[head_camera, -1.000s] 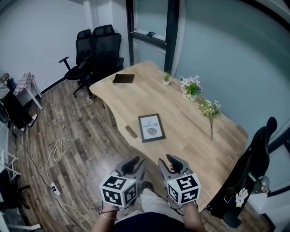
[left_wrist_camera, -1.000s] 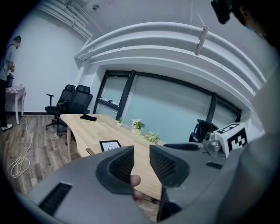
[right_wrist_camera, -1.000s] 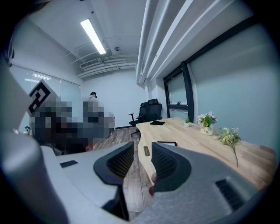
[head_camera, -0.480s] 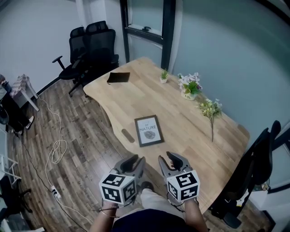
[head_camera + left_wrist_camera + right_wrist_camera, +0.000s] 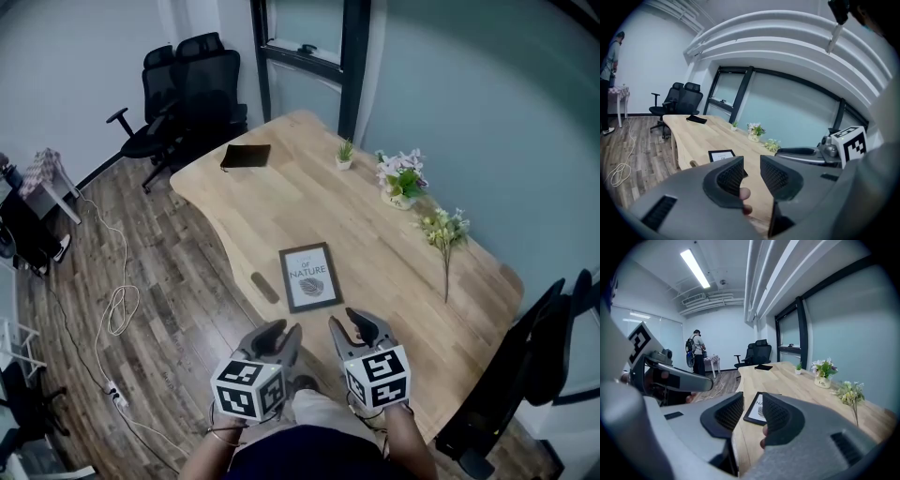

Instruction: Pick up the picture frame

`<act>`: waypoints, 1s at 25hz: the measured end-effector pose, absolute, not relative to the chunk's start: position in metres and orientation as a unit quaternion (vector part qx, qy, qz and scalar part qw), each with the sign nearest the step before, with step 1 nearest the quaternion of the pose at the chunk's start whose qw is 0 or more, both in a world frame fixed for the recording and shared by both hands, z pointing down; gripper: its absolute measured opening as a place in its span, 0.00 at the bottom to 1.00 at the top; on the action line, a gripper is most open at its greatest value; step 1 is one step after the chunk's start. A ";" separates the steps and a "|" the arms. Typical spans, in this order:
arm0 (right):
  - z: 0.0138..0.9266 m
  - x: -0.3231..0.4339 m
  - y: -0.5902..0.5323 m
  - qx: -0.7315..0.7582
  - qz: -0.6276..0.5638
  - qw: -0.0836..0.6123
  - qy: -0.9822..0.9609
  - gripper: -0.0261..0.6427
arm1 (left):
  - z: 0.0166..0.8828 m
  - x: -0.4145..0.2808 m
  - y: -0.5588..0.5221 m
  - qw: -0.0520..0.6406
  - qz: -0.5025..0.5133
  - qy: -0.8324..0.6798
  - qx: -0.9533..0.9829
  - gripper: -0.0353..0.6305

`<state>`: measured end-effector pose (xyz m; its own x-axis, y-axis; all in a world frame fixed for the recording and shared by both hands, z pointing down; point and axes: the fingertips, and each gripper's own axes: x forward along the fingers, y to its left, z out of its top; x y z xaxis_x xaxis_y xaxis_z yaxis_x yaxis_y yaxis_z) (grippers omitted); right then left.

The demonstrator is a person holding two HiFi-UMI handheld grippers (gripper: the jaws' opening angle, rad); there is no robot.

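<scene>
A dark picture frame (image 5: 308,277) with a white print lies flat near the front edge of the wooden table (image 5: 375,234); it also shows as the frame (image 5: 721,154) in the left gripper view and the frame (image 5: 757,409) in the right gripper view. My left gripper (image 5: 280,334) hangs over the floor just short of the table edge, jaws apart, nothing between them. My right gripper (image 5: 359,328) is beside it over the table's front edge, jaws apart and empty. Both grippers (image 5: 751,172) (image 5: 752,414) point toward the frame, still apart from it.
A flower pot (image 5: 401,182), a small plant (image 5: 345,156), a loose flower sprig (image 5: 446,234) and a dark notebook (image 5: 247,156) lie further back on the table. A small brown object (image 5: 264,288) lies left of the frame. Black office chairs (image 5: 187,94) stand behind; cables (image 5: 117,309) cross the floor. A person (image 5: 697,358) stands far off.
Both grippers have moved forward toward the table and slightly down; the frame now sits nearer to them in the head view. Jaw openings look unchanged.
</scene>
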<state>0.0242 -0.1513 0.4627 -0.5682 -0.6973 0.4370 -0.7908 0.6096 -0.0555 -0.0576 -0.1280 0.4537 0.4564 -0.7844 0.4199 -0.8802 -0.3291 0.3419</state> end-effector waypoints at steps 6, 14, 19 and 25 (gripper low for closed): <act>0.475 0.022 -0.171 0.415 0.132 0.201 -0.878 0.19 | 0.466 -0.062 -0.149 0.279 0.090 -0.525 0.799 0.21; 0.491 0.017 -0.194 0.409 0.142 0.213 -0.876 0.19 | 0.486 -0.067 -0.173 0.298 0.101 -0.529 0.788 0.21; 0.502 0.013 -0.203 0.407 0.141 0.219 -0.875 0.19 | 0.503 -0.069 -0.178 0.319 0.110 -0.522 0.783 0.21; 0.517 0.012 -0.218 0.416 0.149 0.226 -0.868 0.19 | 0.524 -0.078 -0.183 0.336 0.132 -0.508 0.782 0.21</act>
<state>0.0125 -0.2177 0.5165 -0.5517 -0.6550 0.5164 -0.7897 0.6095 -0.0706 -0.0776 -0.1833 0.5238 0.4491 -0.7064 0.5471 -0.8832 -0.2585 0.3913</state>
